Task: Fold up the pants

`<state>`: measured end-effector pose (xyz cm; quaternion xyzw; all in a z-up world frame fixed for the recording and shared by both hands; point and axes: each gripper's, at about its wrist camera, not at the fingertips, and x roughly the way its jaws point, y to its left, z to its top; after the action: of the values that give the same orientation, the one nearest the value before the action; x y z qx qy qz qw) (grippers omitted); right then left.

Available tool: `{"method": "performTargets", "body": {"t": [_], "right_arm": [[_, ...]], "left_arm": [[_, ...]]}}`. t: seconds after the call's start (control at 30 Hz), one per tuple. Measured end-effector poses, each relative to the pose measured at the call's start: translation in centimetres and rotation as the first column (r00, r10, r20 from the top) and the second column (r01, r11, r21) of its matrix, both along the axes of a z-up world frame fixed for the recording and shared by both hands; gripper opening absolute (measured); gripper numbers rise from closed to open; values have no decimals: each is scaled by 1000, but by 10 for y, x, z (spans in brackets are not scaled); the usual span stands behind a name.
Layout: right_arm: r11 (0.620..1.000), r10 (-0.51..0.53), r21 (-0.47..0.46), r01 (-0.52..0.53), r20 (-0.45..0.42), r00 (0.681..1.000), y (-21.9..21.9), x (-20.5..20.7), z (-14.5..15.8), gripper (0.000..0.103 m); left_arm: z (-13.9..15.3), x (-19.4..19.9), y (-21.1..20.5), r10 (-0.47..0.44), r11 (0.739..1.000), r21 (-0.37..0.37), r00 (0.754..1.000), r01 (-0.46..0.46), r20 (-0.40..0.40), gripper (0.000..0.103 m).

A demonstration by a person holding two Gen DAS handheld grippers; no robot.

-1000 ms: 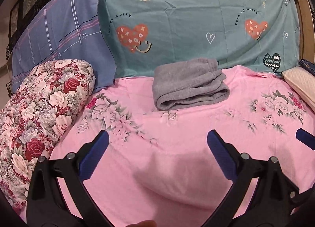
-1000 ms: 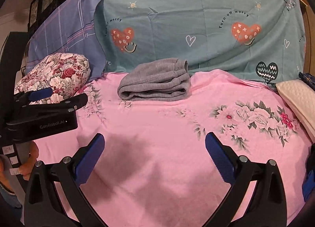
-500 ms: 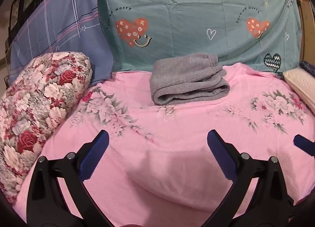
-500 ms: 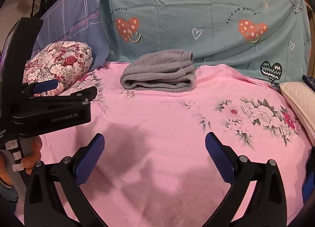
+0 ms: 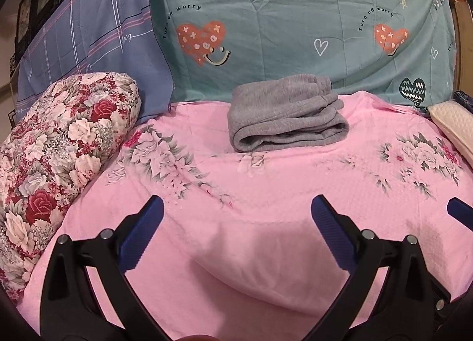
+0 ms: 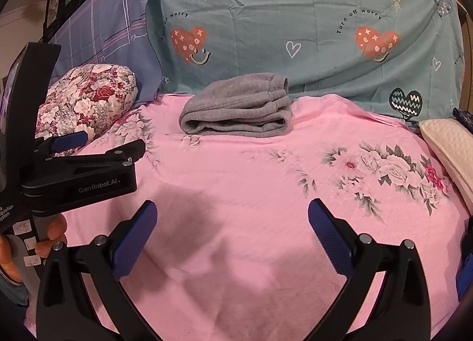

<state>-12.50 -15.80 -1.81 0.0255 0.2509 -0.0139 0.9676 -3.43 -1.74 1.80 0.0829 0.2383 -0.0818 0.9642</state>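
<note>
Landmark: the grey fleece pants [image 5: 285,113], folded into a thick stack, lie on the pink floral bed sheet [image 5: 266,193] at its far edge, touching the foot of the teal pillow.

Floral bolster: a red-and-white rose-print cylindrical cushion [image 5: 59,145] lies well to the left of the pants, on the sheet's left edge.

Blue pillow: a blue-violet pillow with thin crossing lines [image 5: 94,39] stands behind the bolster, up and to the left of the pants.

Left gripper: the black two-finger gripper with blue pads [image 5: 236,216] hovers over bare sheet on the near side of the pants, well apart from them; jaws spread wide, nothing between them. In the right wrist view its body [image 6: 82,175] shows at the left, held by a person's hand [image 6: 50,237].

Teal pillow: a large teal pillow printed with hearts and the words "Turn off worry" [image 5: 295,21] stands upright directly behind the pants.

Right gripper: the second black gripper with blue pads [image 6: 232,219] hangs over the sheet, nearer than the pants and apart from them; jaws wide, empty.

Cream cushion: a cream textured cushion [image 6: 446,142] sits well to the right of the pants at the sheet's edge.
</note>
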Motion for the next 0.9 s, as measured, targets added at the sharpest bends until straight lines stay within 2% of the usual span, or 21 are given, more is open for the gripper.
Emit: {"method": "performTargets", "body": {"t": [0.67, 0.77, 0.9], "right_arm": [[1000, -5, -12, 5, 17, 1000, 1, -3, 4, 102], [1000, -5, -17, 5, 19, 1000, 1, -3, 5, 102], [1000, -8, -14, 8, 19, 1000, 0, -2, 4, 102]], "left_arm": [[0, -3, -4, -5, 1000, 26, 1000, 5, 9, 101], [1, -3, -5, 20, 999, 46, 1000, -20, 18, 101], [-1, 1, -3, 30, 999, 35, 1000, -30, -3, 101]]}}
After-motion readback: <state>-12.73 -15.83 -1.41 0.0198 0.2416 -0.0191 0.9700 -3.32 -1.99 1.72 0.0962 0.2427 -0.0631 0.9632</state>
